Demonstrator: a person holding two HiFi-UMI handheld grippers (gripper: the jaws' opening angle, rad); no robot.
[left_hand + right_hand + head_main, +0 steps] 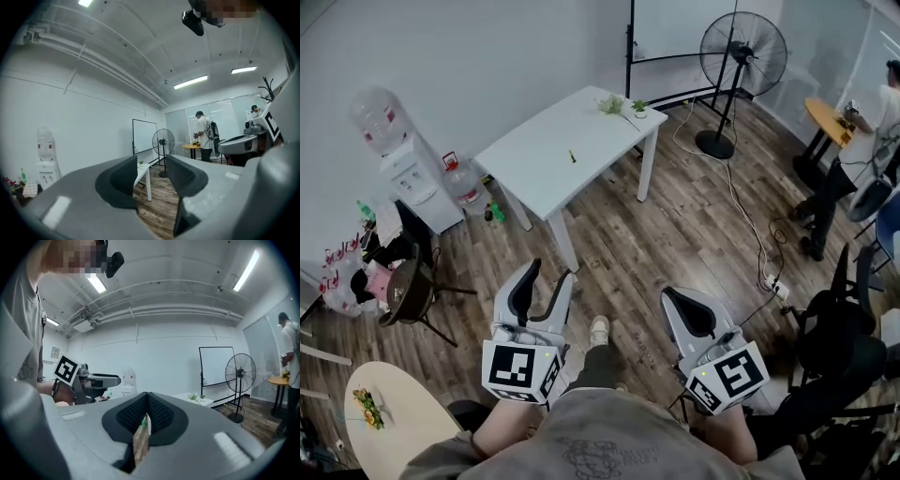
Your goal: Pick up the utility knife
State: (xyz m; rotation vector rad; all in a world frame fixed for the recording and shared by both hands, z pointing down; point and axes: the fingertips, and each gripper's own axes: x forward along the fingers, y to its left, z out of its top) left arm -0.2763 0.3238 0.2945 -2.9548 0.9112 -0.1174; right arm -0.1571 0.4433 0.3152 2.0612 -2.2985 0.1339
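Observation:
A small yellow and dark utility knife (572, 156) lies near the middle of the white table (546, 150), well ahead of me across the wood floor. Both grippers are held low near my body, far from the table. My left gripper (545, 287) stands open with nothing between its jaws; in the left gripper view the left gripper (151, 162) frames the table's corner (142, 169). My right gripper (687, 315) is shut and empty; in the right gripper view the right gripper (147, 395) shows its jaws meeting at the tips. Neither gripper view shows the knife.
A small plant (614, 105) sits at the table's far end. A water dispenser (401, 161) stands left, a pedestal fan (742, 56) and a floor cable (748, 230) behind. A person (861, 150) stands at a round table at right, near office chairs (842, 339). A cream table (389, 417) is at bottom left.

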